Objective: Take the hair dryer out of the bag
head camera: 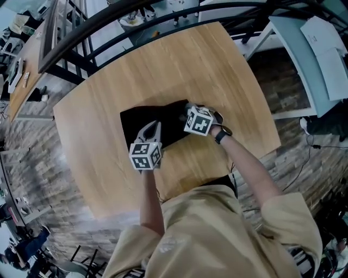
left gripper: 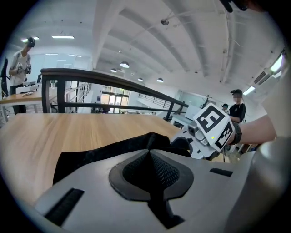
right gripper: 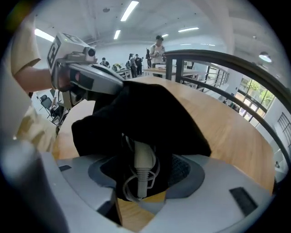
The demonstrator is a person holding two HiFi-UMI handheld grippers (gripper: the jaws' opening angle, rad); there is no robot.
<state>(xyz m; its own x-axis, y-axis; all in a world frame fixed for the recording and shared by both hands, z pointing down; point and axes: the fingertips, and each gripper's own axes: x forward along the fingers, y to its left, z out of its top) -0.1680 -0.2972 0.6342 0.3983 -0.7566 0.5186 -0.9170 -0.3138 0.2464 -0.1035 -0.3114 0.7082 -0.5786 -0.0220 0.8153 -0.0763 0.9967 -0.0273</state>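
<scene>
A black cloth bag lies in the middle of the wooden table. My left gripper is shut on the bag's near edge and holds the fabric up in a peak at its fingertips. My right gripper is at the bag's right end, pointing steeply down, with its jaws open. Between them, a coiled white cord with its plug sticks out of the bag's mouth. The hair dryer's body is hidden inside the bag.
A dark metal railing runs along the table's far side. A white desk with papers stands at the upper right. Several people stand at desks far behind. Bare wood surrounds the bag.
</scene>
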